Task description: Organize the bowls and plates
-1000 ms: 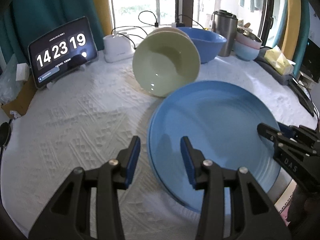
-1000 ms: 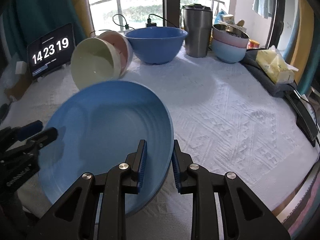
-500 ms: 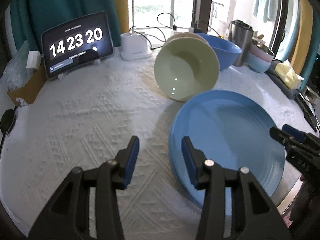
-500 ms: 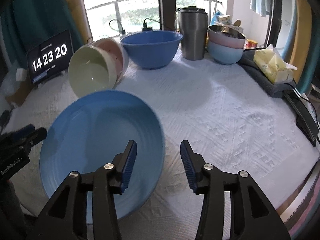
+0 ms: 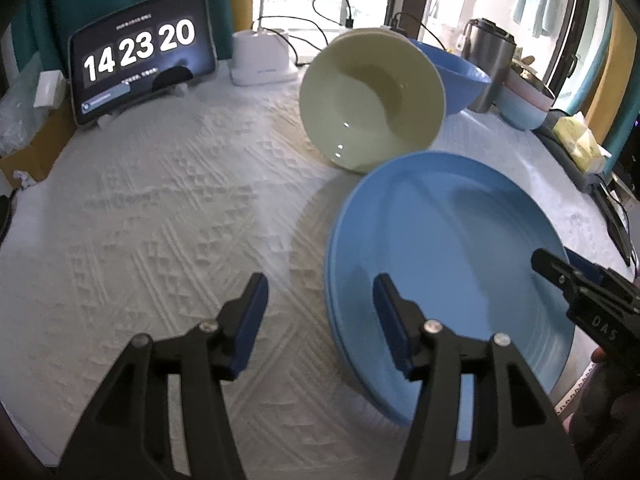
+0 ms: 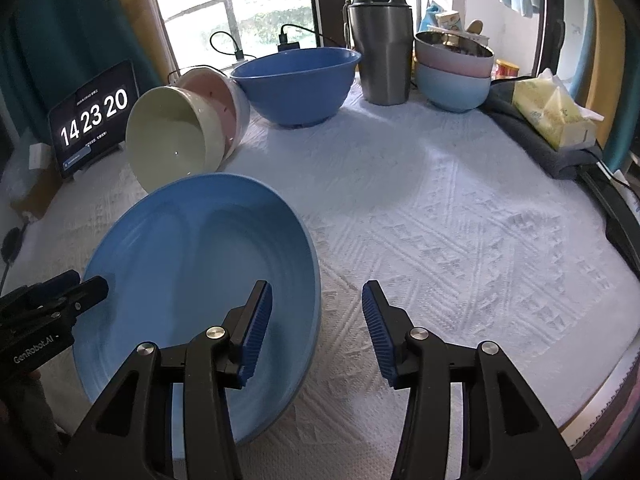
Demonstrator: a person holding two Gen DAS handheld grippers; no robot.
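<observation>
A large blue plate [image 5: 452, 256] lies on the white tablecloth [image 5: 160, 200] near the front edge; in the right wrist view [image 6: 192, 268] it lies at the left. My left gripper [image 5: 318, 312] is open and straddles its left rim. My right gripper [image 6: 317, 320] is open and straddles its right rim. Neither holds anything. A pale green bowl [image 5: 372, 100] lies on its side behind the plate, nested in a pink bowl [image 6: 222, 96]. A big blue bowl [image 6: 296, 80] stands upright behind them.
A tablet clock [image 5: 140, 68] and a white charger box [image 5: 262, 60] stand at the back left. A steel tumbler [image 6: 380, 48], stacked pink and blue bowls [image 6: 454, 76] and a tissue pack [image 6: 556, 116] stand at the back right.
My right gripper let go of the blue plate's rim and opened wide. The plate settled flat on the cloth. My left gripper opened wider and drew back a little.
</observation>
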